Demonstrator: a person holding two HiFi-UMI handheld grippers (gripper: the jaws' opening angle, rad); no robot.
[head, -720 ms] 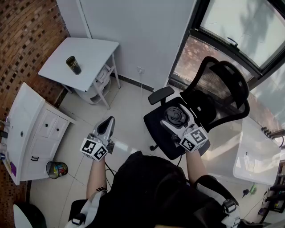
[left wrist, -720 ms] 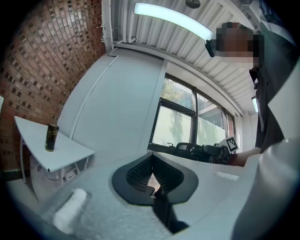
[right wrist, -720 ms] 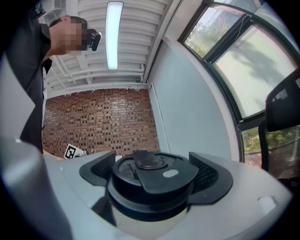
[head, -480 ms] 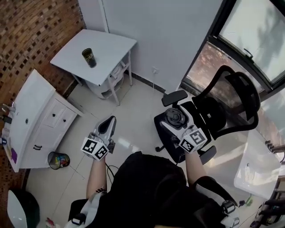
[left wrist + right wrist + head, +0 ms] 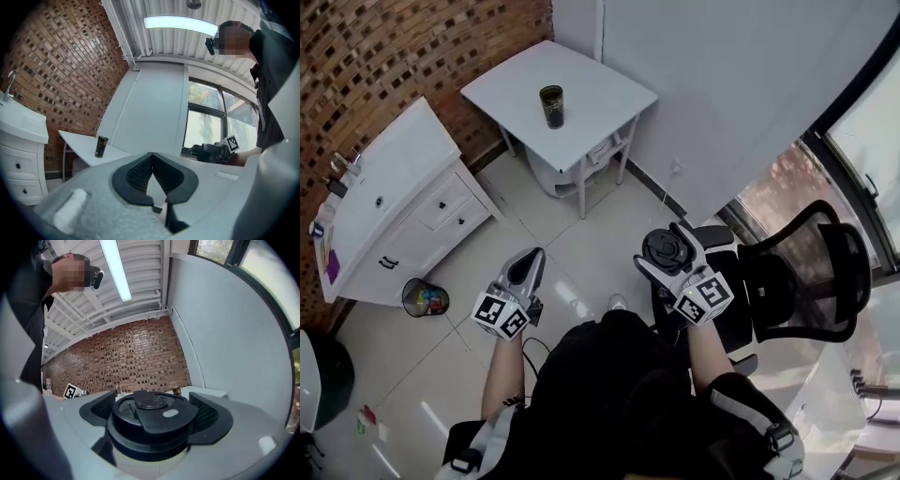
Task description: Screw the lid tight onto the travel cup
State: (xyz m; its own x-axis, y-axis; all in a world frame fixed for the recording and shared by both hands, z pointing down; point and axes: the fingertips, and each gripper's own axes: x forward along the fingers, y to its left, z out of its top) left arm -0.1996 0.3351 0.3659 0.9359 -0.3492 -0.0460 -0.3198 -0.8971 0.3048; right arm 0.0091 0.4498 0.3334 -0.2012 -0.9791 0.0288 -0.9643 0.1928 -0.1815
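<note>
- Right gripper [image 5: 667,249] first: its jaws stand wide and press on both sides of a round black plastic lid [image 5: 150,414] with a flip tab on top. The lid sits level between the pads, top face up toward my head.
- Left gripper [image 5: 151,160] is fully closed, ribbed black pads meeting at the tips, with nothing between them. I carry it low in front of my body, to the left of the right one and apart from it.
- Both grippers hang over the pale tiled floor [image 5: 581,244]; neither is near any surface that could carry the cup.
- Just behind the right gripper is a black mesh office chair [image 5: 797,281]. Off to my left are a white cabinet [image 5: 394,202] and a small wire waste bin [image 5: 425,298] at its foot.
- Farthest out, by the brick wall [image 5: 412,47], is a small white desk [image 5: 605,84], and on it stands the dark cylindrical travel cup [image 5: 551,105], upright and alone.
- What the next move turns on, as I judge it:
  - The cup lies ahead and to the left of the lid, well apart, so I have to walk there first.
  - Its long axis is vertical, which matches how I hold the lid, so little re-tilting should be needed.
  - The empty left gripper is on the cup's side and is the natural one to steady the body while the right turns the lid.
</note>
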